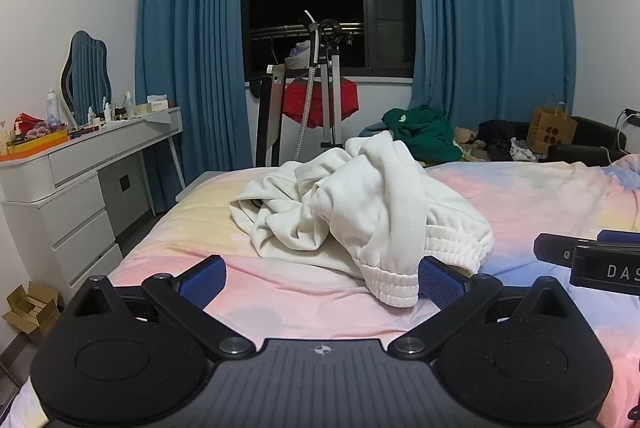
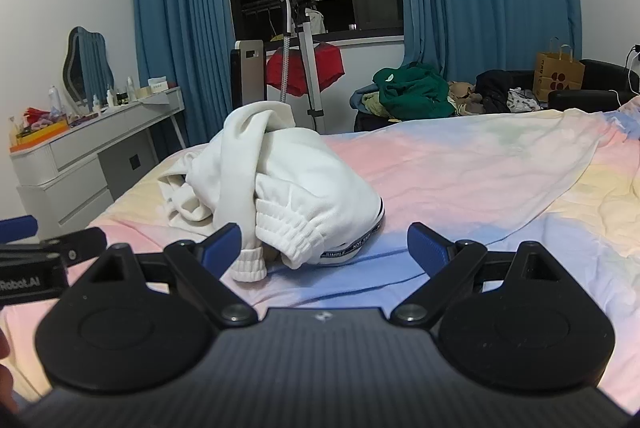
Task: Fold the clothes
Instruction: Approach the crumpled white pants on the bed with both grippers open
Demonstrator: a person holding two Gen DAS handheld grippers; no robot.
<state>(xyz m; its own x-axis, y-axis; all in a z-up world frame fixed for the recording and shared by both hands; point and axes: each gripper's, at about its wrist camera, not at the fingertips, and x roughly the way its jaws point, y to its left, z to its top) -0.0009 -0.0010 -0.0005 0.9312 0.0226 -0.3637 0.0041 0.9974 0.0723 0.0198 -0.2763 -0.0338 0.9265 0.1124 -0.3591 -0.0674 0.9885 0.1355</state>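
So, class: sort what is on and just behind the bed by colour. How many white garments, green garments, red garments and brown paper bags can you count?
White garment: 1, crumpled on the bed
Green garment: 1
Red garment: 1
Brown paper bag: 1
Total: 4

Bare bed [image 2: 460, 164] right of white clothes heap [image 2: 288, 188]; heap blocks center, left gripper [image 2: 24, 248] crowds left.

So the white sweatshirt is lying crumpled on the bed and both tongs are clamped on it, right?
Not quite. The white sweatshirt is crumpled on the bed, but both wrist views show the left tongs and right tongs open, holding nothing.
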